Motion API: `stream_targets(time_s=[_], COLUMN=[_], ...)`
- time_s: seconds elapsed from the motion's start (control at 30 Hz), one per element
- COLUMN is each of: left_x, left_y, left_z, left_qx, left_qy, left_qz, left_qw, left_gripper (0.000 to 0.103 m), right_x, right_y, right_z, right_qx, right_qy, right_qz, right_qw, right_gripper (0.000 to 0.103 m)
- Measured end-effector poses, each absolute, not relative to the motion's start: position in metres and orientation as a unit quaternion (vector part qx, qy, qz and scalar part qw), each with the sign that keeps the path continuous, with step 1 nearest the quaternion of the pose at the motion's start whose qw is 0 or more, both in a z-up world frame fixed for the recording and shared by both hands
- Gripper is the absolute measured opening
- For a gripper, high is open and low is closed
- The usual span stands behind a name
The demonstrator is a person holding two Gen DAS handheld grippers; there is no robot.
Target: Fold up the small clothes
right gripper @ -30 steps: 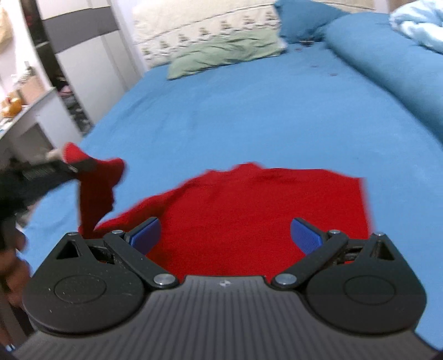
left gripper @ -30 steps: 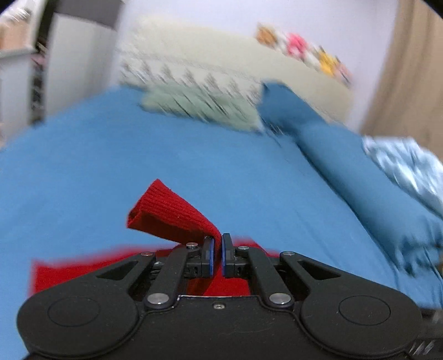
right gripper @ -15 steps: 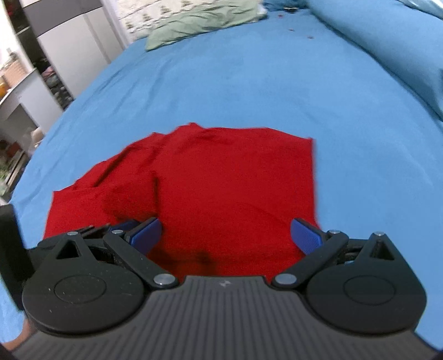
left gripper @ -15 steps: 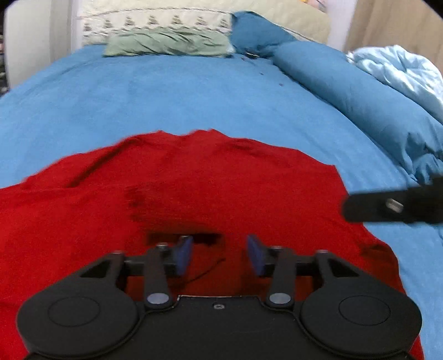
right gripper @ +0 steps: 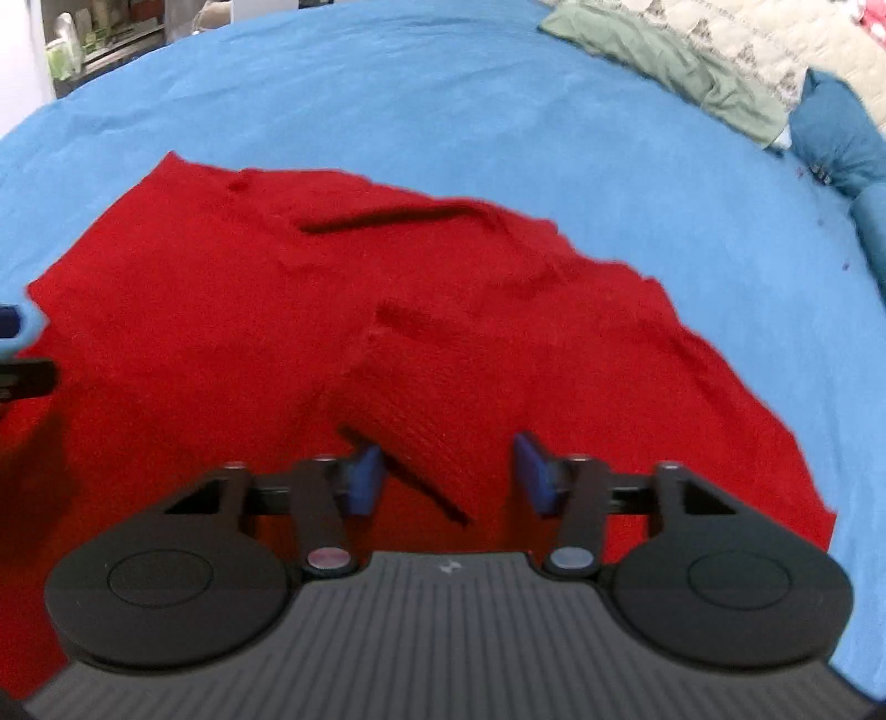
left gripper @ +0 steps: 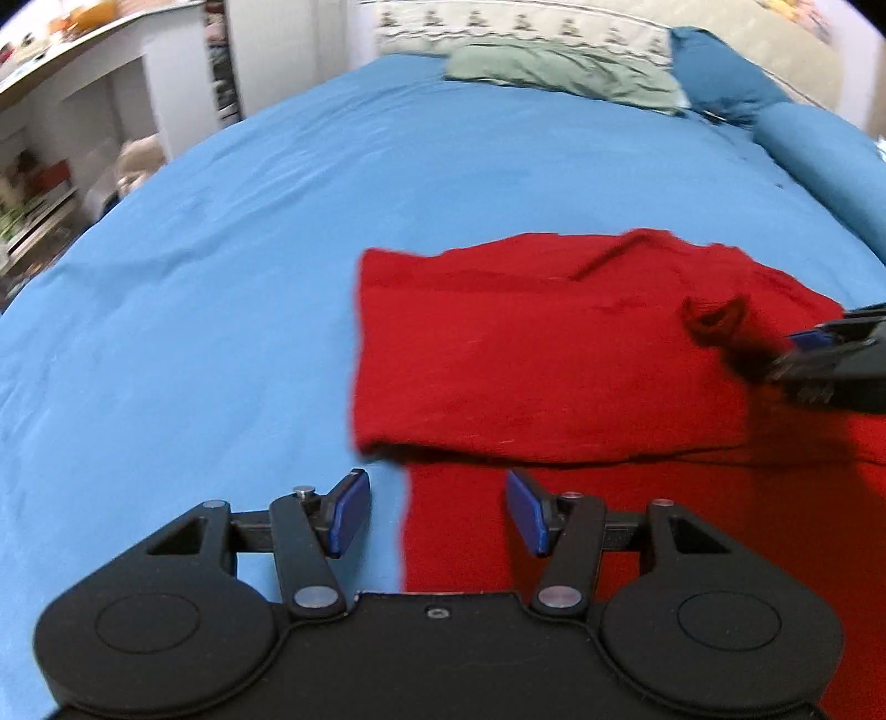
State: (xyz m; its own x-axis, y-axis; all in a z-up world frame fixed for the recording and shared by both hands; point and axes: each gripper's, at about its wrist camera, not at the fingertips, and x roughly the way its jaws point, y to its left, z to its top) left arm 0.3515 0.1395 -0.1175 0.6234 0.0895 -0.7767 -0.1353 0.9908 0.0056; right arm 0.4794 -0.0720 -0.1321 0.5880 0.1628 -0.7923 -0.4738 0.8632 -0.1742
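Between right gripper [right gripper: 447, 475] fingers, perhaps sleeve [right gripper: 426, 410]

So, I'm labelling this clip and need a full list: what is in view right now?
red garment: one, red, lying on the bed, partly folded
bed sheet: one, blue, under the garment
green pillow: one, pale green, at the head of the bed
patterned pillow: one, cream, behind the green one
blue bolster: one, dark blue, far right
shelves: white, left of the bed
left gripper: black, blue pads, open
right gripper: black, blue pads, open over a raised fold

matt ribbed-knit red garment [right gripper: 232, 332] on smooth blue cotton-like sheet [left gripper: 194, 310].
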Motion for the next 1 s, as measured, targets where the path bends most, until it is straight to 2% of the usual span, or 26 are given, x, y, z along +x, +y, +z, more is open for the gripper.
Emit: stream_targets(time_s=[0.03, 0.27, 0.37, 0.4, 0.43, 0.5, 0.57, 0.67, 0.73, 0.8, 0.87, 0.93, 1.0], left_x=[0.352, 0.365, 0.367, 0.367, 0.367, 0.366, 0.365, 0.365, 0.365, 0.367, 0.368, 0.371, 0.374], left_y=[0.144, 0.147, 0.148, 0.149, 0.15, 0.151, 0.151, 0.15, 0.15, 0.151, 0.152, 0.153, 0.154], left_z=[-0.119, -0.123, -0.128, -0.128, -0.128, -0.129, -0.129, -0.129, -0.128, -0.129, -0.131, -0.132, -0.133], left_qx=[-0.032, -0.053, -0.046, -0.047, -0.047, -0.046, -0.04, -0.035, -0.033, -0.03, -0.027, -0.019, -0.013], left_qy=[0.431, 0.439, 0.438, 0.437, 0.436, 0.436, 0.436, 0.435, 0.434, 0.432, 0.432, 0.429, 0.428], left_qz=[0.068, 0.078, 0.078, 0.078, 0.077, 0.073, 0.071, 0.072, 0.078, 0.084, 0.085, 0.085, 0.085], left_qw=[0.899, 0.893, 0.894, 0.895, 0.895, 0.896, 0.896, 0.897, 0.897, 0.897, 0.898, 0.899, 0.9], left_gripper=[0.06, 0.06, 0.06, 0.06, 0.06, 0.06, 0.06, 0.06, 0.06, 0.06, 0.06, 0.06, 0.061], right_x=[0.482, 0.466, 0.453, 0.45, 0.445, 0.438, 0.438, 0.442, 0.448, 0.451, 0.457, 0.463, 0.467], right_y=[-0.073, -0.146, -0.179, -0.187, -0.194, -0.201, -0.204, -0.201, -0.196, -0.193, -0.189, -0.184, -0.183], right_z=[-0.13, -0.102, -0.123, -0.13, -0.135, -0.136, -0.136, -0.138, -0.136, -0.133, -0.134, -0.135, -0.132], right_qx=[-0.179, 0.003, 0.082, 0.097, 0.114, 0.136, 0.145, 0.142, 0.132, 0.125, 0.112, 0.092, 0.082], right_qy=[0.413, 0.399, 0.433, 0.443, 0.445, 0.437, 0.437, 0.441, 0.442, 0.441, 0.44, 0.445, 0.445], right_qz=[0.169, 0.035, 0.028, 0.029, 0.033, 0.037, 0.036, 0.032, 0.031, 0.035, 0.034, 0.035, 0.04], right_qw=[0.877, 0.916, 0.897, 0.891, 0.887, 0.888, 0.887, 0.885, 0.887, 0.888, 0.89, 0.89, 0.891], right_gripper=[0.03, 0.03, 0.045, 0.061, 0.072, 0.081, 0.081, 0.077, 0.063, 0.054, 0.05, 0.03, 0.024])
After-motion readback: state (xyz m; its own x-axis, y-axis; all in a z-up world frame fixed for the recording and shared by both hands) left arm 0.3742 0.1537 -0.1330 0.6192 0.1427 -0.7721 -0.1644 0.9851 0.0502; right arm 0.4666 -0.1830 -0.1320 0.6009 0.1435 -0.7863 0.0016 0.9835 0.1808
